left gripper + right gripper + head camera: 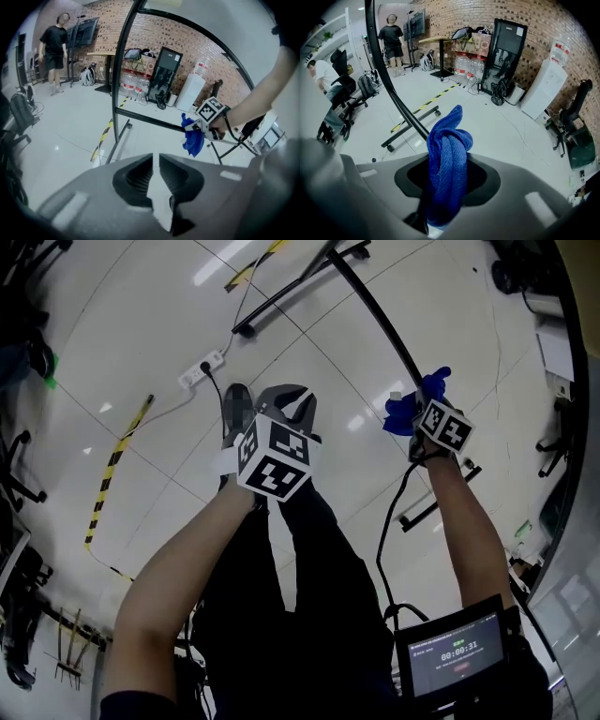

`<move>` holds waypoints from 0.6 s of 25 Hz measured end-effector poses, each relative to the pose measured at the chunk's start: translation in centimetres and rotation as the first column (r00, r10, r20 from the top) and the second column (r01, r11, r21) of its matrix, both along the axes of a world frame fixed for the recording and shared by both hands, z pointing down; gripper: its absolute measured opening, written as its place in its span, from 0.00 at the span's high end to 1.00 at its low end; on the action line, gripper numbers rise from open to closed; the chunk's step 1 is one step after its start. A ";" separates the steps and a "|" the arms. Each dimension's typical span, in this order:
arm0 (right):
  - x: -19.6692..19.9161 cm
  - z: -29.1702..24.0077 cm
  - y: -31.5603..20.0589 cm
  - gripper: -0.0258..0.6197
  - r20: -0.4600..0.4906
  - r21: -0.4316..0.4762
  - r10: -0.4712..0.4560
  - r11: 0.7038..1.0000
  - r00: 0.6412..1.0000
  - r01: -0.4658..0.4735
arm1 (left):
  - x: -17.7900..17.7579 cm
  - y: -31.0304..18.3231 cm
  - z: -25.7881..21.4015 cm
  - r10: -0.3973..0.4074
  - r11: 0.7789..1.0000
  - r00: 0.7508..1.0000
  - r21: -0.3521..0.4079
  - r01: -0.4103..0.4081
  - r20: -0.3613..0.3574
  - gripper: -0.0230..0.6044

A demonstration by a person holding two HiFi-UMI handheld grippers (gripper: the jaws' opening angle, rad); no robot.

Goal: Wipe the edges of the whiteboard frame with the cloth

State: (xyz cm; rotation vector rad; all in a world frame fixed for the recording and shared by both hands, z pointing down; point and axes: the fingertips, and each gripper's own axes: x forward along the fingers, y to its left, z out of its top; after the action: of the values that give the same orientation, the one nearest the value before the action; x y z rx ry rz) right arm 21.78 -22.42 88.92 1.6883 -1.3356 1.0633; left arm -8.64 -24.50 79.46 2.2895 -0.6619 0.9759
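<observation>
Right gripper: clenched on the bunched blue terry cloth, which pokes out past my fingertips.
Cloth's place: in the head view, at 2 o'clock from my left gripper, lying against the thin black tubular whiteboard frame; I judge it touches.
Left gripper: closed with nothing in it, over the glossy white floor.
Done: I cannot tell which edges are wiped; no dust or streak shows.
Left: I judge the wipe is mid-bar. The stretch running off toward 11 o'clock and the other bars seem yet to do.
</observation>
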 end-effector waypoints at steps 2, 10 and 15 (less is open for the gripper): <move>-0.7 0.1 -0.9 0.73 -0.006 -0.005 -0.009 1.000 1.000 0.009 | -0.6 -0.7 0.4 -0.016 1.000 1.000 -0.013 0.016 -0.003 0.90; -3.1 0.2 -4.5 0.73 -0.003 0.000 -0.051 0.999 0.999 0.051 | -3.0 -3.4 1.0 -0.074 0.997 0.997 -0.020 0.073 -0.009 0.90; -5.6 0.1 -7.9 0.73 0.016 0.003 -0.098 0.995 0.995 0.098 | -4.7 -4.7 0.9 -0.113 0.993 0.994 -0.028 0.113 -0.006 0.90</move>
State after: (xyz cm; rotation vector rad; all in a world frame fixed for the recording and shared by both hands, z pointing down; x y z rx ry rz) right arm 16.13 -30.34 89.03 1.6018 -1.4151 1.0214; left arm -13.38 -29.19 80.39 2.2049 -0.7612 0.9176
